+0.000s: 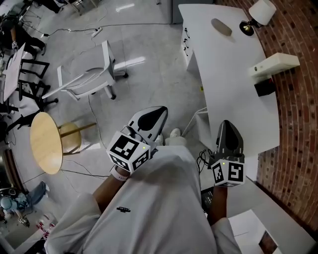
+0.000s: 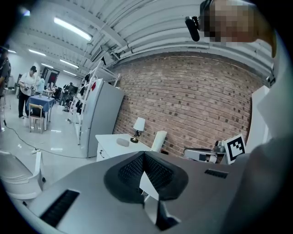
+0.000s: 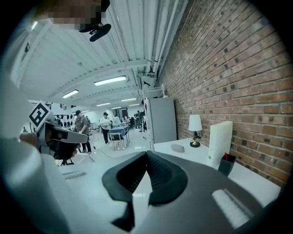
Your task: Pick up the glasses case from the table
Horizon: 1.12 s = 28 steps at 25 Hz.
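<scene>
1. I see the glasses case (image 1: 221, 27), a grey oval, lying on the white counter (image 1: 226, 89). It is near the top of the head view, right of centre, towards the counter's far end.
2. A lamp (image 1: 258, 14) stands just right of the case by the brick wall. A white box (image 1: 276, 63) sits lower along the same wall.
3. My left hand-held gripper (image 1: 158, 113) hangs at the centre of the frame, over the floor and left of the counter. Its jaws are pressed together with nothing between them.
4. My right hand-held gripper (image 1: 227, 124) is lower right of centre, at the counter's near edge. Its jaws are closed and empty too.
5. Both are well apart from the case.
6. In each gripper view the case shows small beyond the closed tips, left of the lamp.
</scene>
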### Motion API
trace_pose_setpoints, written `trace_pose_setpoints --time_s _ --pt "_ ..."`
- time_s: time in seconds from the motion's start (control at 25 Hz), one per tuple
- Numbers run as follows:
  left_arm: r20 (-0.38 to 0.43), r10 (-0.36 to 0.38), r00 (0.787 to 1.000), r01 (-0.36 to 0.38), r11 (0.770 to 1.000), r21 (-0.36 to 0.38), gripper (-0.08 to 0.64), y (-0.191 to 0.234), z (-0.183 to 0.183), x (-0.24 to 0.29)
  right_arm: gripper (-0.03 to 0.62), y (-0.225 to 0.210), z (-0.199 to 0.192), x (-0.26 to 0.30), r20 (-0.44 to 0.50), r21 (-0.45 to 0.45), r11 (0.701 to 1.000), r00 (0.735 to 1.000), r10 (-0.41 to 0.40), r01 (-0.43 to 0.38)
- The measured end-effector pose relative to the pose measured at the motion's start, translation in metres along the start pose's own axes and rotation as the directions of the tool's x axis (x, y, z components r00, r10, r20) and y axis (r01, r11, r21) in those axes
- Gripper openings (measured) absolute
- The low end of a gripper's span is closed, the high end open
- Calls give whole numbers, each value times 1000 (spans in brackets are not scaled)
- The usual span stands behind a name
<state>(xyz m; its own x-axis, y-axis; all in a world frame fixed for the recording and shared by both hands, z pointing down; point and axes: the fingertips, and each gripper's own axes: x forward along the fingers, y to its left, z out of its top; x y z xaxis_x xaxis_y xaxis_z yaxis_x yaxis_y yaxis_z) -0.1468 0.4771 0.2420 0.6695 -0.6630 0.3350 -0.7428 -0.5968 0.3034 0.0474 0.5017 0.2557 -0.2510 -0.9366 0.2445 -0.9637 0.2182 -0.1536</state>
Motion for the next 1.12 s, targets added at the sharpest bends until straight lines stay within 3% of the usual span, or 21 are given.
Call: trace_pose_setpoints --time_s 0.12,0.24,0.52,1.12 --pt "3 1 1000 -1 1000 10 6 -10 5 8 11 -16 7 -2 25 49 998 999 -32 30" --pt "17 5 1000 -5 1000 25 6 -19 13 18 12 -26 16 -5 78 83 996 997 -12 6" --pt "12 27 1000 -27 999 32 6 -33 10 46 11 -37 14 4 110 -76 996 992 64 -55" --pt "11 64 998 -64 998 8 6 -16 23 89 11 -66 6 58 70 -8 993 991 116 -116"
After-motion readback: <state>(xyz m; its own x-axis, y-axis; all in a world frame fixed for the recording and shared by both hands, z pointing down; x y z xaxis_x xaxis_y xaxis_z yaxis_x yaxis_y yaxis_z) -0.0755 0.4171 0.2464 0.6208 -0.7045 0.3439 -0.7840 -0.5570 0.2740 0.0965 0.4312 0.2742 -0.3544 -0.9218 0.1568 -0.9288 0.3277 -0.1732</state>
